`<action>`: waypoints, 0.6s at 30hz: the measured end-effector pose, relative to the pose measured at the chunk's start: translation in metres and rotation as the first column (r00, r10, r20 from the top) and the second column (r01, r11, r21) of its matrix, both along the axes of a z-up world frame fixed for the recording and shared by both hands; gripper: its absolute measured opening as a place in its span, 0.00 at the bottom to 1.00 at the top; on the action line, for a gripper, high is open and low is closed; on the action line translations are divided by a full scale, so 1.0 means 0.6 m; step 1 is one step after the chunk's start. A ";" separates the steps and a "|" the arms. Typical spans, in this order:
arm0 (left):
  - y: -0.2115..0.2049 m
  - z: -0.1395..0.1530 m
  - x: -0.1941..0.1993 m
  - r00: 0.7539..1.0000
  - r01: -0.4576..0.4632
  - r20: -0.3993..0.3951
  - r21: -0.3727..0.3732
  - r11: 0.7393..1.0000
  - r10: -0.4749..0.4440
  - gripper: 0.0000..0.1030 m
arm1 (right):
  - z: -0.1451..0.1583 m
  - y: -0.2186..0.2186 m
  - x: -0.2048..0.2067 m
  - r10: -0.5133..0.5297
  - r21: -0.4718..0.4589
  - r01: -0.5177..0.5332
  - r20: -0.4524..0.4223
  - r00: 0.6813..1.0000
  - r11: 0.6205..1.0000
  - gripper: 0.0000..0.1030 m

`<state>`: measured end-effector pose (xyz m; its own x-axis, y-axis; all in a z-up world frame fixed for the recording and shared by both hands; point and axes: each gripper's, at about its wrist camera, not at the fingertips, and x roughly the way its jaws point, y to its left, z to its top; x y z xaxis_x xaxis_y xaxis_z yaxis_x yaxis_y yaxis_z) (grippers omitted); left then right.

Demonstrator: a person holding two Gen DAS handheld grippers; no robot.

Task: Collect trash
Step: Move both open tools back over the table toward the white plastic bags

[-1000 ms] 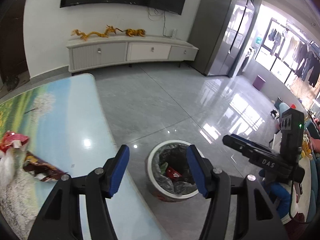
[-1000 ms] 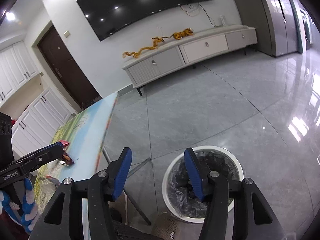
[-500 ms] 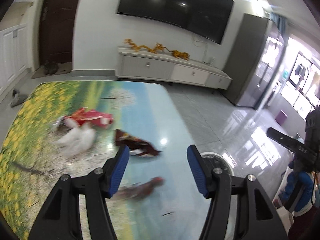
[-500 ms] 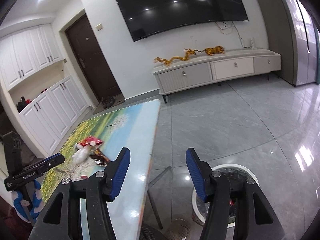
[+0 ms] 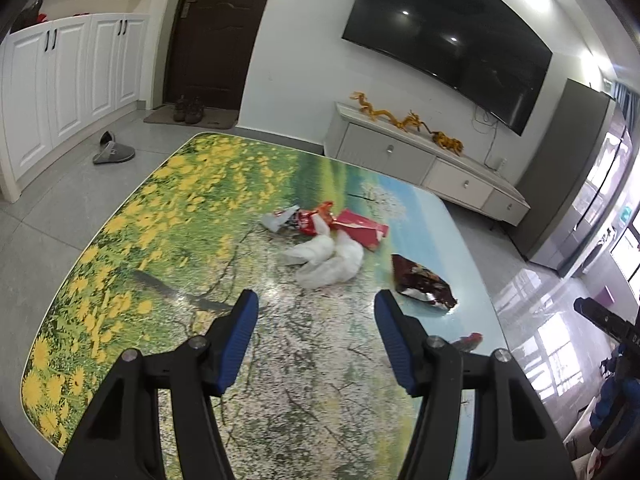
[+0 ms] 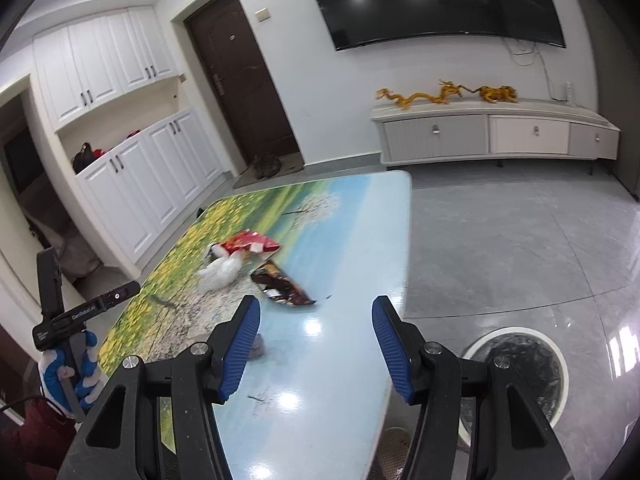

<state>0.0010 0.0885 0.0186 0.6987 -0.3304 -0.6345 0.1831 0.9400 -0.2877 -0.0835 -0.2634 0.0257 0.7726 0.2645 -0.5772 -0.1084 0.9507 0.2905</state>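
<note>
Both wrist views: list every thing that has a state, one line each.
left tool: open, empty.
right tool: open, empty.
dark snack wrapper: crumpled, lying on the table.
red wrappers: torn open, flat.
white tissues: crumpled.
trash bin: uncovered, black liner in.
door: shut.
TV: off.

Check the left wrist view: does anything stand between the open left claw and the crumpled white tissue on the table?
Nothing visible does. Only bare tabletop lies between the left claw and the white tissue.
</note>
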 end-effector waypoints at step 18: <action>-0.032 -0.014 -0.032 0.996 -0.084 -0.010 0.144 0.986 0.086 0.57 | -0.054 0.063 0.031 0.132 0.025 -0.130 -0.092 0.987 0.991 0.54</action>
